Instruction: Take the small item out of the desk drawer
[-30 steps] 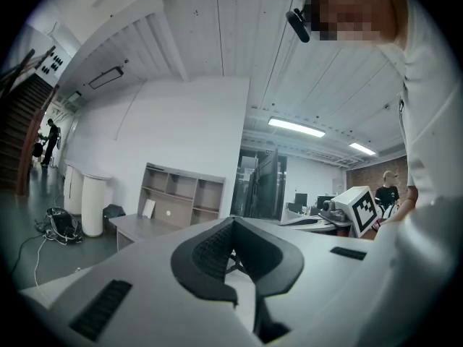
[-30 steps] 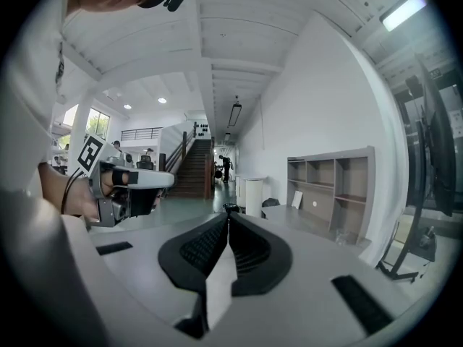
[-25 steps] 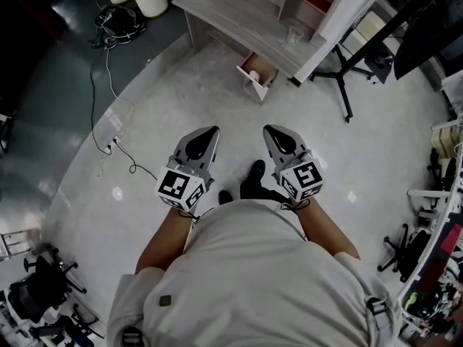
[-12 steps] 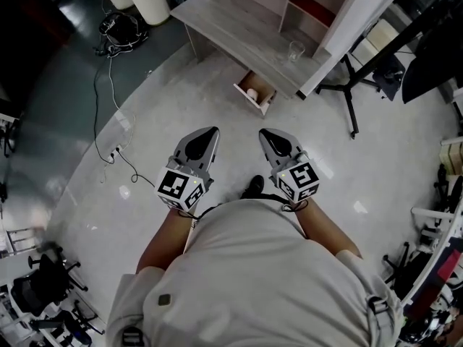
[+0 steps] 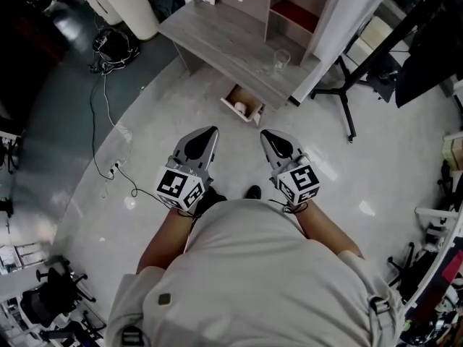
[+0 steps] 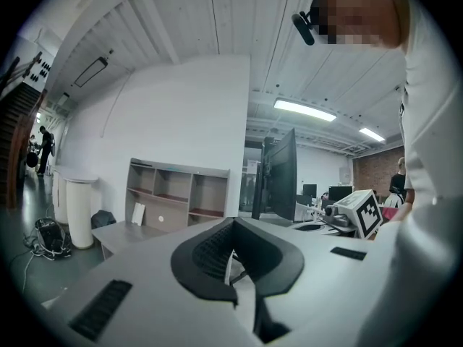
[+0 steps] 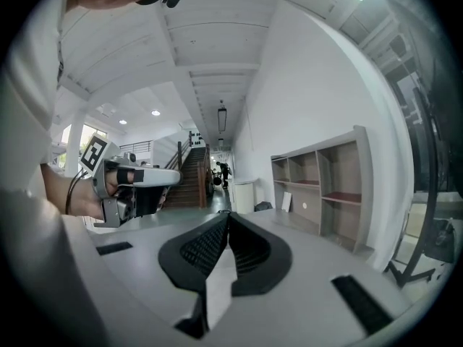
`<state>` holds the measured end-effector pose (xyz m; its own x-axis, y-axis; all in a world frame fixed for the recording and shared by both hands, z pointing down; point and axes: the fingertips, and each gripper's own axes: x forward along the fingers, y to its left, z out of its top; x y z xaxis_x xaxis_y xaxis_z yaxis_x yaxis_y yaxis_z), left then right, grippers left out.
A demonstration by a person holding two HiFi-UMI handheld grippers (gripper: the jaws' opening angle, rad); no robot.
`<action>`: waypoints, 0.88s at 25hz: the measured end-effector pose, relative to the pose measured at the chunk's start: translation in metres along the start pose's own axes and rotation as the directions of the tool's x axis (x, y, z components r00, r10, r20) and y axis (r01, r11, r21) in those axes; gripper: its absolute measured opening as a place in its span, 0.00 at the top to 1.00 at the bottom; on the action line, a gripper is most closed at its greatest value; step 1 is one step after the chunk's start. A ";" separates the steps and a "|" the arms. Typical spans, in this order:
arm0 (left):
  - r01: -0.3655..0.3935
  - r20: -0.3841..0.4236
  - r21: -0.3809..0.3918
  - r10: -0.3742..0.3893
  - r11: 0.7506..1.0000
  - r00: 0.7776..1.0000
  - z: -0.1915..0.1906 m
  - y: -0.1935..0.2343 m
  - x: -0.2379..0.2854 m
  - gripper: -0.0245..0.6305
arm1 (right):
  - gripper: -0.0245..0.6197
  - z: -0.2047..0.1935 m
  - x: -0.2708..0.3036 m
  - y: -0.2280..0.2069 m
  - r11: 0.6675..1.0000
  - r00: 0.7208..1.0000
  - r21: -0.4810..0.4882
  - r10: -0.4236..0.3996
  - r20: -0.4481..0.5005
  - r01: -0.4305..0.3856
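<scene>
In the head view a grey wooden desk stands ahead, and its drawer is pulled out over the floor. A small pale round item lies inside the drawer. My left gripper and right gripper are held side by side at waist height, well short of the drawer, both pointing toward it. Both are shut with nothing between the jaws. In the left gripper view the jaws meet at the tips; the right gripper view shows its jaws closed the same way.
A clear glass stands on the desk near a shelf unit. Cables trail over the floor at the left, beside a white bin. A black stand spreads its legs right of the desk.
The desk and open drawer have drifted lower and nearer in the head view as the person steps toward them. Both grippers keep the same shut pose in front of the body.
</scene>
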<state>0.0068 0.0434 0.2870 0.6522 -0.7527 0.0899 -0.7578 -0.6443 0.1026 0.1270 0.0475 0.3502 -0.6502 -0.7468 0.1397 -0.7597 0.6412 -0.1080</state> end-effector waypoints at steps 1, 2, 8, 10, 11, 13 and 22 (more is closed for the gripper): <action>0.009 -0.001 0.000 -0.009 1.000 1.000 0.001 -0.001 0.007 0.94 | 0.93 0.000 -0.001 -0.006 1.000 1.000 0.008 -0.007 0.001 0.007; 0.018 -0.003 0.000 -0.018 1.000 1.000 0.001 -0.003 0.013 0.94 | 0.93 0.000 -0.002 -0.013 1.000 1.000 0.016 -0.017 0.001 0.017; 0.085 -0.008 0.006 -0.085 0.996 0.996 0.002 -0.003 0.050 0.94 | 0.93 0.000 -0.007 -0.046 0.995 0.996 0.039 -0.089 0.010 0.088; 0.114 -0.011 0.007 -0.114 0.993 0.993 0.001 0.000 0.062 0.94 | 0.93 -0.001 -0.006 -0.054 0.992 0.993 0.043 -0.119 0.006 0.118; 0.130 -0.014 0.007 -0.130 0.991 0.991 0.000 0.003 0.068 0.94 | 0.93 -0.002 -0.005 -0.058 0.990 0.991 0.047 -0.136 0.003 0.136; 0.157 -0.016 0.004 -0.157 0.988 0.987 0.000 0.012 0.082 0.94 | 0.93 -0.002 0.000 -0.065 0.985 0.986 0.052 -0.166 -0.004 0.166; 0.287 -0.047 -0.007 -0.287 0.958 0.957 0.000 0.091 0.122 0.94 | 0.93 -0.003 0.069 -0.092 0.946 0.951 0.094 -0.307 -0.042 0.310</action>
<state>0.0174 -0.1071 0.3075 0.8424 -0.5289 0.1032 -0.5386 -0.8323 0.1309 0.1518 -0.0624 0.3724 -0.3846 -0.8996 0.2068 -0.9210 0.3588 -0.1518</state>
